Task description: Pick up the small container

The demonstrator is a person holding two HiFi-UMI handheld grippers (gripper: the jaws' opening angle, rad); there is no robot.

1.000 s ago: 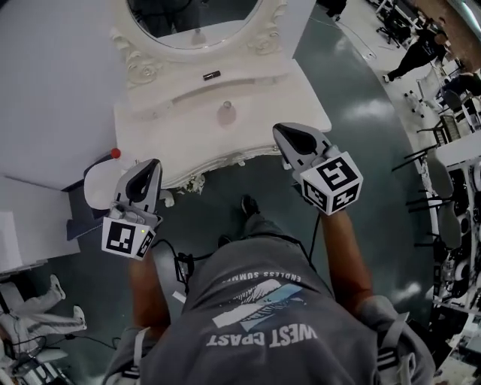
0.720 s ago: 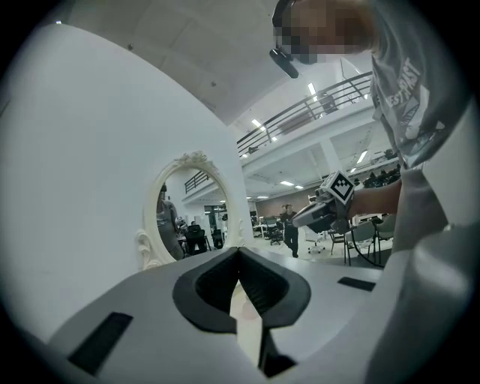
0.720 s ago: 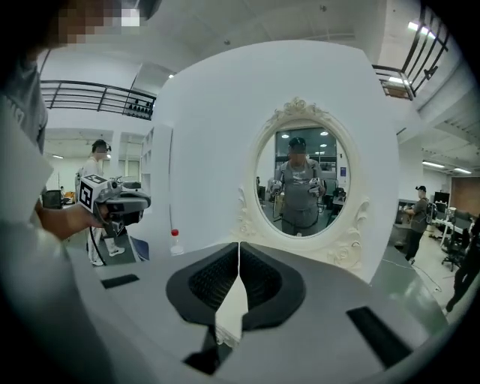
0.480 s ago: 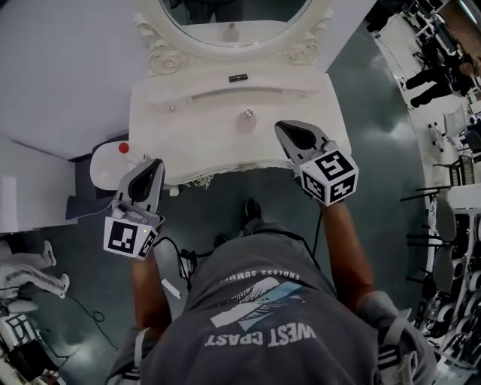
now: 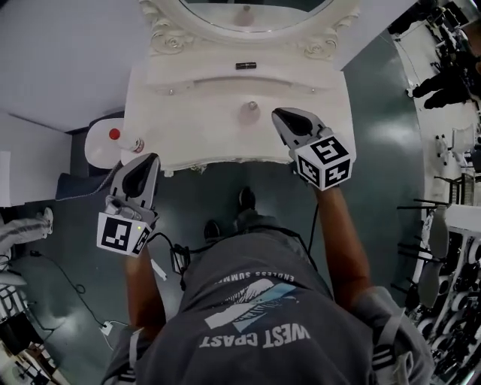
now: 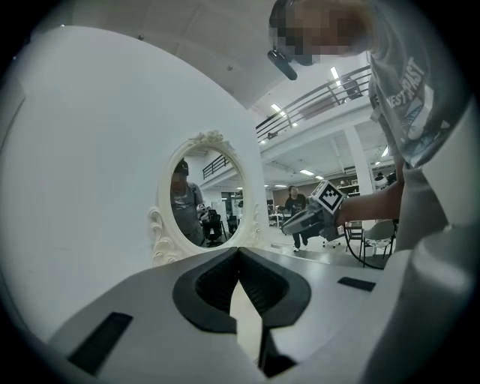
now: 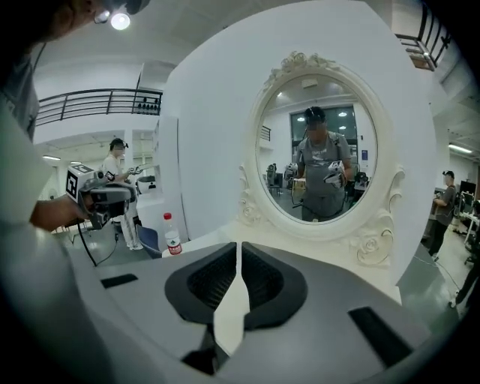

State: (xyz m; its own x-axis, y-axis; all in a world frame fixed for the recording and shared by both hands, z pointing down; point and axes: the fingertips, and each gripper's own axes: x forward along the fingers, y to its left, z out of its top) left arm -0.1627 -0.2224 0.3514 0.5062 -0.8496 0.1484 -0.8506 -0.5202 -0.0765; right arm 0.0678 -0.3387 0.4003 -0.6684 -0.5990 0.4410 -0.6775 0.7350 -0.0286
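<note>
The small container [image 5: 250, 111], a pale round pot with a knob lid, sits on the white vanity top [image 5: 188, 120] in the head view. My right gripper [image 5: 276, 113] hovers just to its right, apart from it. Its jaws have just been opening and show a thin slit, with nothing between them [image 7: 238, 244]. In the right gripper view the jaws hide the container. My left gripper [image 5: 147, 158] hangs off the vanity's front left corner, its tips meeting with nothing held [image 6: 238, 249].
An oval mirror [image 5: 255, 15] in an ornate frame stands at the back of the vanity. A small black object [image 5: 245, 66] lies on the raised shelf. A red-capped bottle [image 7: 172, 234] stands on a round white stool [image 5: 96, 147] to the left.
Both grippers have come forward toward the vanity. The right one has closed in on the container's right side and now sits over the tabletop.
</note>
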